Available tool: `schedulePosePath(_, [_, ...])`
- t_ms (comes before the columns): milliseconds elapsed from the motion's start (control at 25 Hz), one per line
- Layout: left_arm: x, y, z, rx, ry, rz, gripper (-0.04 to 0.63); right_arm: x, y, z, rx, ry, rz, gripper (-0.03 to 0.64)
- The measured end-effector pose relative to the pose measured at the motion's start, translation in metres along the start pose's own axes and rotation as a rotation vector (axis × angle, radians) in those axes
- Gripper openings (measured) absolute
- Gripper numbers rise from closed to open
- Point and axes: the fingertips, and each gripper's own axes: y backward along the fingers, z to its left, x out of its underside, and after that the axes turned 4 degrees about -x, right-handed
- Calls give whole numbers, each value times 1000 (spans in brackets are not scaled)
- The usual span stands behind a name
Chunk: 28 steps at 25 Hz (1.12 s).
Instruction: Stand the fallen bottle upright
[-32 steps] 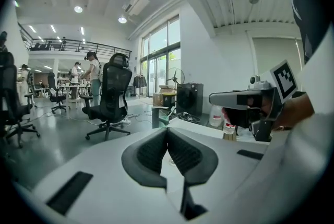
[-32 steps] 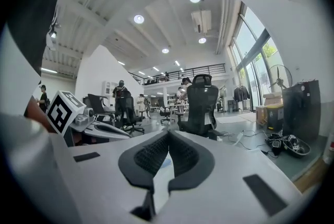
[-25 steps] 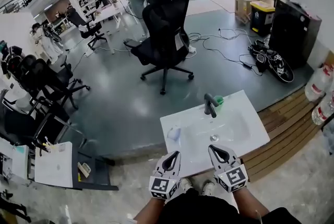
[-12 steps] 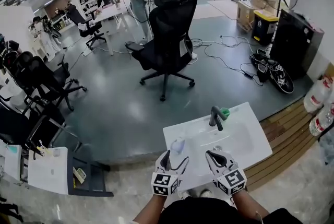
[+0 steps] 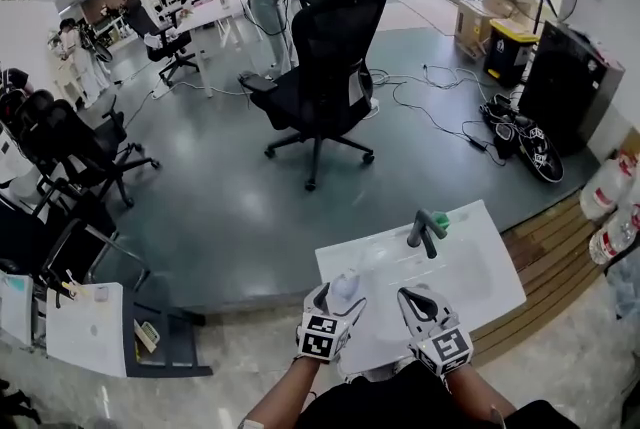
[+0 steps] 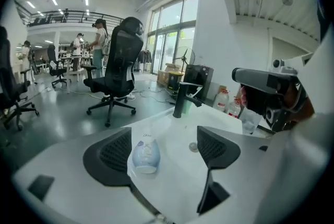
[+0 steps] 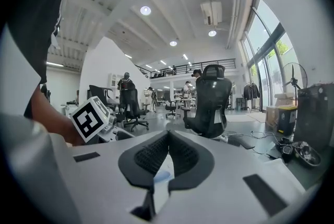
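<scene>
The fallen bottle (image 6: 145,154), small, white and pale blue, lies on its side on the white sink (image 6: 172,176) with its flat end towards me. My left gripper (image 6: 164,147) straddles it with jaws wide and still opening; the bottle is close to the left pad and neither pad presses on it. In the head view the bottle (image 5: 344,288) shows between the left gripper's (image 5: 340,300) fingers at the sink's (image 5: 480,282) front left. My right gripper (image 5: 418,298) hovers over the sink's front edge, and in its own view the right gripper (image 7: 168,152) has its pads closed together on nothing.
A black faucet (image 5: 425,232) stands at the sink's far edge with a green object (image 5: 441,217) behind it, and a drain (image 6: 193,147) lies in the basin. A black office chair (image 5: 325,67) stands beyond. Wooden decking (image 5: 560,252) and large water bottles (image 5: 600,187) are at right.
The left gripper's jaws have gone from shut to wide apart and have moved forward around the bottle. The right gripper has also come forward over the sink's front edge.
</scene>
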Motion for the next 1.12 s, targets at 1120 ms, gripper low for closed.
schedulePosePath(1120, [59,-180,37,-97,-82,621,368,47,-25,-97,-171,-58,65,15])
